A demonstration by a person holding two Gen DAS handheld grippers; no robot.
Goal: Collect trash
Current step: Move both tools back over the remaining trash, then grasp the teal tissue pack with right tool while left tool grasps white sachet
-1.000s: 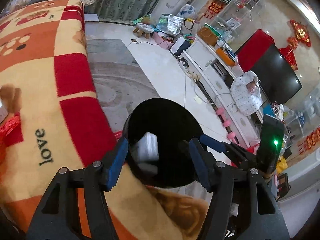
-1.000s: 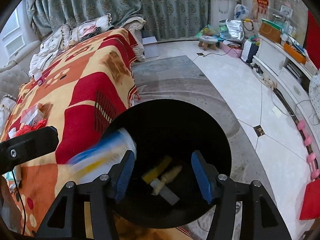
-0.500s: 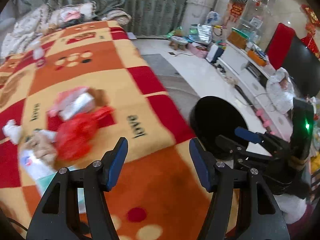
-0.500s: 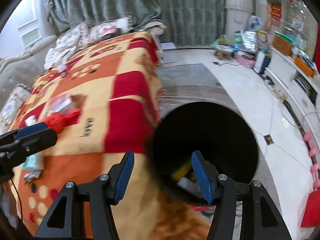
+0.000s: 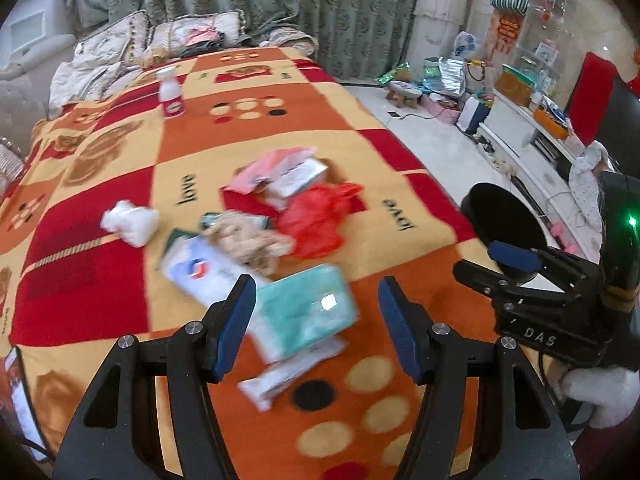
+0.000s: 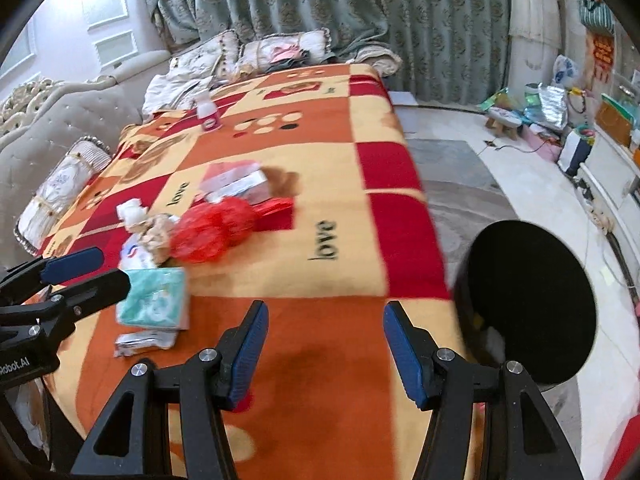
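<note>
Your left gripper [image 5: 316,326] and right gripper [image 6: 324,346] both gape half-wide, holding nothing. Teal tissue pack [image 5: 306,312] lies mid-frame; black bin [image 6: 528,300] sits right.

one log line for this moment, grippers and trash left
left gripper: open, empty, over teal pack | right gripper: open, empty | bin: beside blanket | red bag: uncollected

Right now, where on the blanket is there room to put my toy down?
The blanket is bare on the side toward the black bin, from the red plastic bag to that edge, and between the white bottle and the pink packet. Around the teal tissue pack it is crowded.
</note>
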